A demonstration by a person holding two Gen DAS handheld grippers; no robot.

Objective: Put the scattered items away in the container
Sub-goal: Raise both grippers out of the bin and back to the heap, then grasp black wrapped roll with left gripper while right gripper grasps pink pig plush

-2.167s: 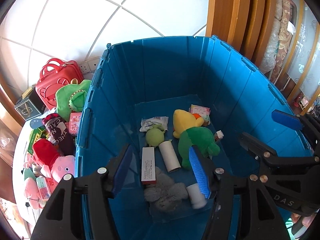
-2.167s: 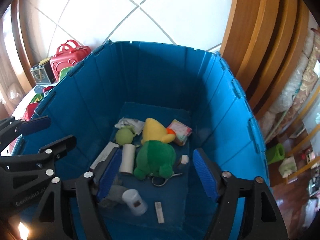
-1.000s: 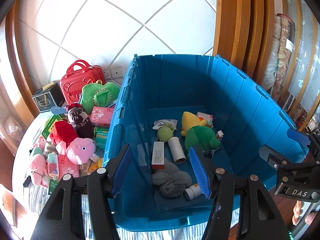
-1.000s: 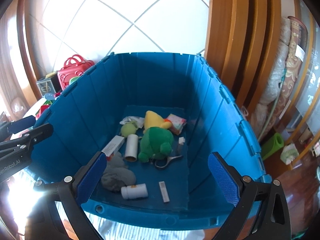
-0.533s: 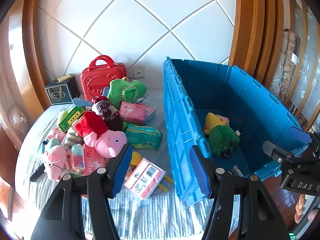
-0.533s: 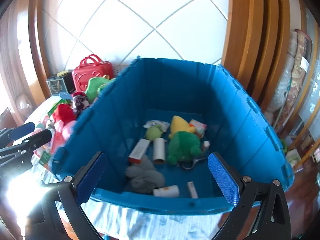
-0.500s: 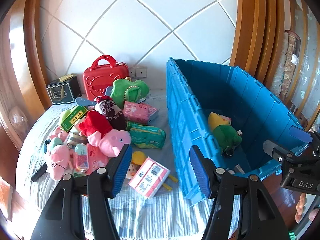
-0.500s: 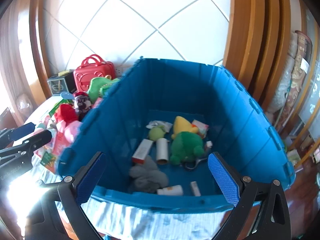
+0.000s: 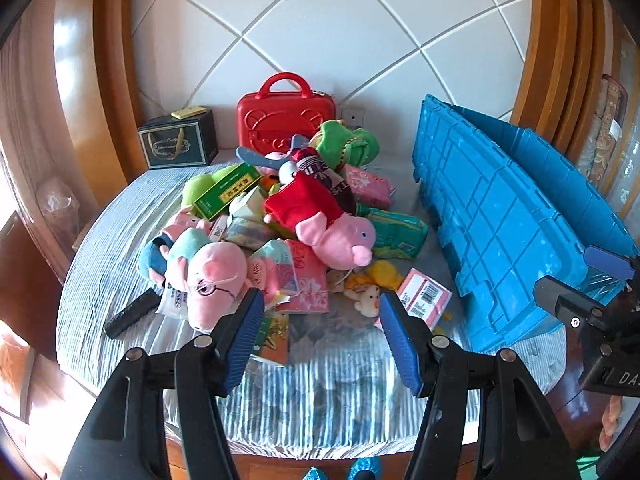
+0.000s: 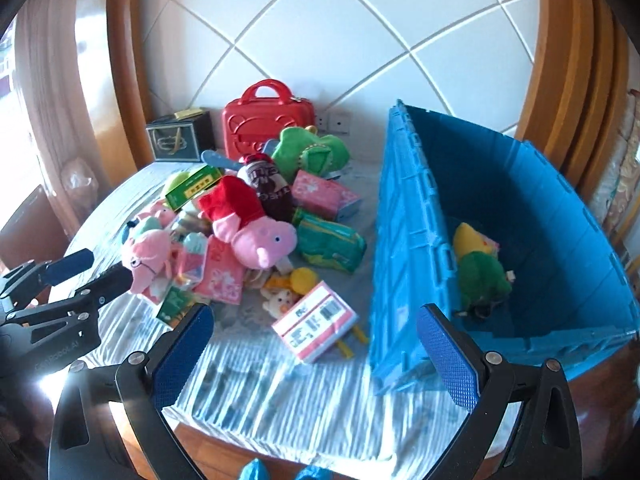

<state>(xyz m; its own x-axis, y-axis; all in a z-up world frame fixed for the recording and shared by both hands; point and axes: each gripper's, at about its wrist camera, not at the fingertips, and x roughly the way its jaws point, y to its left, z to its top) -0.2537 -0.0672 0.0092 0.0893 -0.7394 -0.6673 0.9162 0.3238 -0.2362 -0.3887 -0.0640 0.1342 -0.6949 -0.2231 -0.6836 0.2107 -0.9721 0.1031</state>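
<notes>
A big blue bin (image 9: 504, 216) stands on the right of the table; it also shows in the right wrist view (image 10: 412, 248), with a green plush (image 10: 480, 280) and a yellow plush (image 10: 470, 240) inside. A pile of items lies left of it: a pink pig plush in red (image 9: 328, 228), another pink pig plush (image 9: 212, 276), a pink-and-white box (image 9: 424, 298), green packs, pink packets. My left gripper (image 9: 320, 336) is open and empty above the table's front edge, before the pile. My right gripper (image 10: 316, 354) is wide open and empty near the box (image 10: 314, 322).
A red toy suitcase (image 9: 286, 114) and a dark gift box (image 9: 178, 144) stand at the back by the tiled wall. A black stick (image 9: 132, 314) lies at the pile's left. The striped cloth (image 9: 332, 392) covers the table. Wooden frames flank both sides.
Both grippers have pulled back from over the bin and swung left, so the pile on the table now faces them. Both stay open and empty.
</notes>
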